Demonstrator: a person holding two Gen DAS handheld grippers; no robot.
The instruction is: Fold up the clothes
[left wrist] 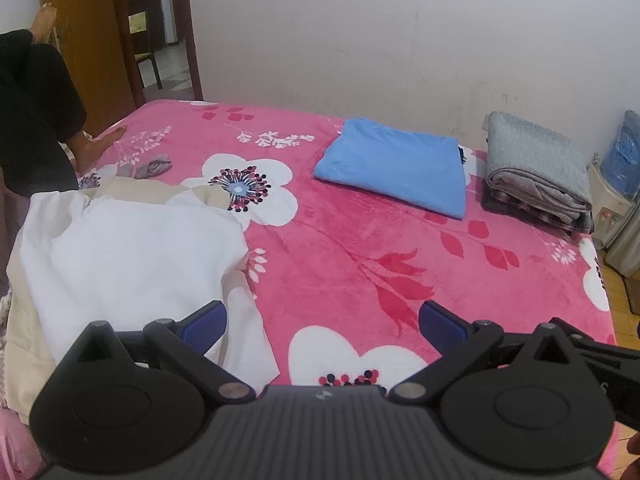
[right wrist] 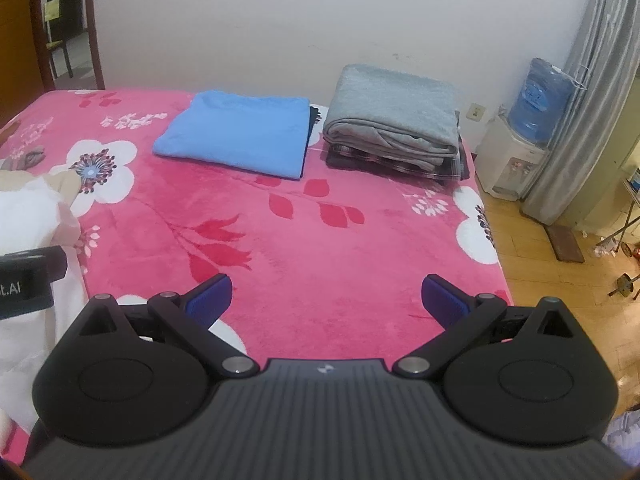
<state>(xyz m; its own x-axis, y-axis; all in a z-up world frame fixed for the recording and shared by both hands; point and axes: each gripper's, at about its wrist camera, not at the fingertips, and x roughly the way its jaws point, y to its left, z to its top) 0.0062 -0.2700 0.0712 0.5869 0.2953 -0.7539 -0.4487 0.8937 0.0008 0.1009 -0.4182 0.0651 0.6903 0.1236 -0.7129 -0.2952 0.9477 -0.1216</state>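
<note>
A loose white garment (left wrist: 132, 264) lies crumpled over cream cloth (left wrist: 24, 340) at the left of the pink floral bed (left wrist: 360, 240). My left gripper (left wrist: 322, 322) is open and empty, its left finger just over the white garment's right edge. My right gripper (right wrist: 326, 300) is open and empty above bare blanket (right wrist: 320, 232). A folded blue garment (left wrist: 394, 166) lies at the back, also in the right wrist view (right wrist: 236, 136). Right of it is a stack with a folded grey garment (right wrist: 394, 116) on plaid ones. The white garment's edge (right wrist: 32, 216) shows at the right view's left.
A person in black (left wrist: 36, 112) sits at the bed's far left, bare foot on the blanket. A small grey cloth (left wrist: 154, 166) lies near that foot. A water dispenser (right wrist: 520, 136) and grey curtain (right wrist: 592, 92) stand right of the bed, over wooden floor (right wrist: 560, 300).
</note>
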